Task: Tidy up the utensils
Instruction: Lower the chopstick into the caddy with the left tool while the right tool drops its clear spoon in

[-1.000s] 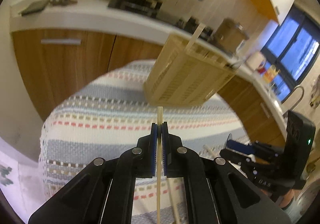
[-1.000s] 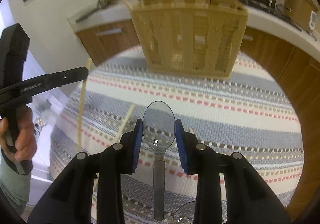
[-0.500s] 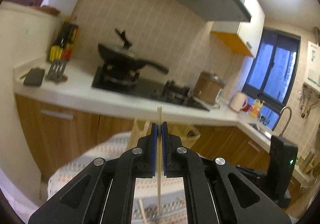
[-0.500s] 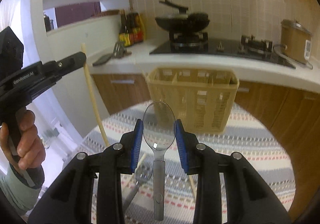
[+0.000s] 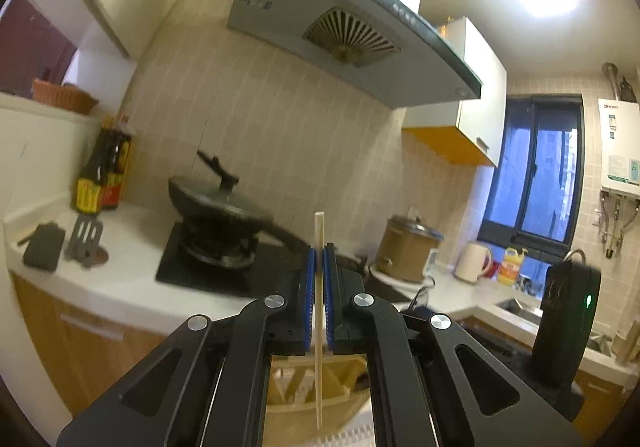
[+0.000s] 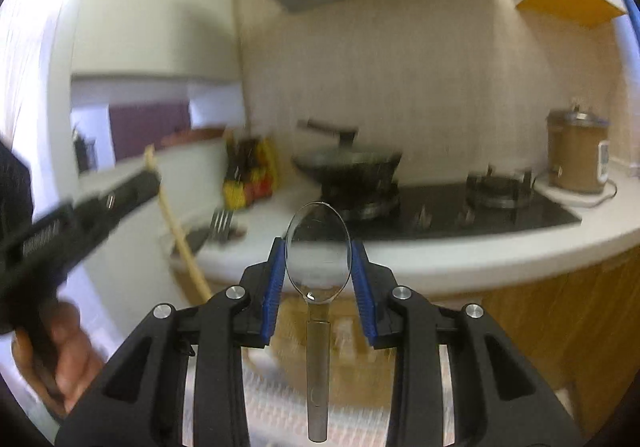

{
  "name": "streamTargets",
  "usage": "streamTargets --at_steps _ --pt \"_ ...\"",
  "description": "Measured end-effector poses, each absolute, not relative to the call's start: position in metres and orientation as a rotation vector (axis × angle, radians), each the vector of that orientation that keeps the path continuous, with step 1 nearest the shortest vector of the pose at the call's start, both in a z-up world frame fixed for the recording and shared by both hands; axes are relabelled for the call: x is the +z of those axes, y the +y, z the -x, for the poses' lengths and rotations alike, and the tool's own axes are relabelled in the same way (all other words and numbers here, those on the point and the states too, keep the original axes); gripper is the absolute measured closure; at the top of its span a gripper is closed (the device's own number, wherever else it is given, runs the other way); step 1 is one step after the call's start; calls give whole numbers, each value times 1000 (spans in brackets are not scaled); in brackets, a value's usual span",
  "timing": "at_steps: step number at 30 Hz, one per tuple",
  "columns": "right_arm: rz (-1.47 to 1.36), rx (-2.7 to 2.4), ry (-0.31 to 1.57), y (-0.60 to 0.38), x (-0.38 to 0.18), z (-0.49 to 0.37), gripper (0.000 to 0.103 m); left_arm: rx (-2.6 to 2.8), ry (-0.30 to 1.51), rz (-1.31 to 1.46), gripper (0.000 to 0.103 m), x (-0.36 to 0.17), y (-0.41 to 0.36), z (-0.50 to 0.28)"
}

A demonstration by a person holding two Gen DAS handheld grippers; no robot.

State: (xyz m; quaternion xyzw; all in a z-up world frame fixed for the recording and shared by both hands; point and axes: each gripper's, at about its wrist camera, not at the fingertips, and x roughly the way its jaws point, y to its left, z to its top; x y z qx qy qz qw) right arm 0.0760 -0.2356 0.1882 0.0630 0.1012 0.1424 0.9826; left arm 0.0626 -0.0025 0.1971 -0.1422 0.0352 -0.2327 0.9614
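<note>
My left gripper (image 5: 319, 251) is shut on a pale wooden chopstick (image 5: 319, 327), which stands upright between the blue pads, its lower end hanging over the tan slotted utensil basket (image 5: 296, 379) seen below the fingers. My right gripper (image 6: 318, 247) is shut on a clear plastic spoon (image 6: 318, 259), bowl up between the pads, handle pointing down. In the right wrist view the left gripper (image 6: 80, 207) and its chopstick (image 6: 180, 235) show at the left, blurred. The basket (image 6: 352, 331) shows blurred behind the spoon handle.
A kitchen counter (image 5: 132, 271) runs behind with a hob and black wok (image 5: 216, 207), sauce bottles (image 5: 102, 171), a spatula (image 5: 86, 237), a rice cooker (image 5: 408, 247) and a kettle (image 5: 474, 261). A range hood (image 5: 344, 27) hangs above. The striped tablecloth (image 6: 280, 407) lies below.
Both grippers have tilted upward, so the views swung from the striped table and basket to the counter, wall and hood. Each still holds its utensil.
</note>
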Motion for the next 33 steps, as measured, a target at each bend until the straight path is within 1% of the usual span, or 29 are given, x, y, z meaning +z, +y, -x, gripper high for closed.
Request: streamTargets --at_steps 5,11,20,26,33 --pt "-161 220 116 -251 199 -103 73 -444 33 272 101 193 -19 -84" --pt "-158 111 74 -265 175 -126 73 -425 45 235 100 173 -42 -110" --pt "-137 53 104 -282 134 -154 73 -405 87 205 100 142 -56 -133" --pt "-124 47 121 -283 113 -157 73 -398 129 163 100 119 -66 -138" --pt "-140 55 148 -285 109 -141 73 -401 163 166 100 111 -64 -131"
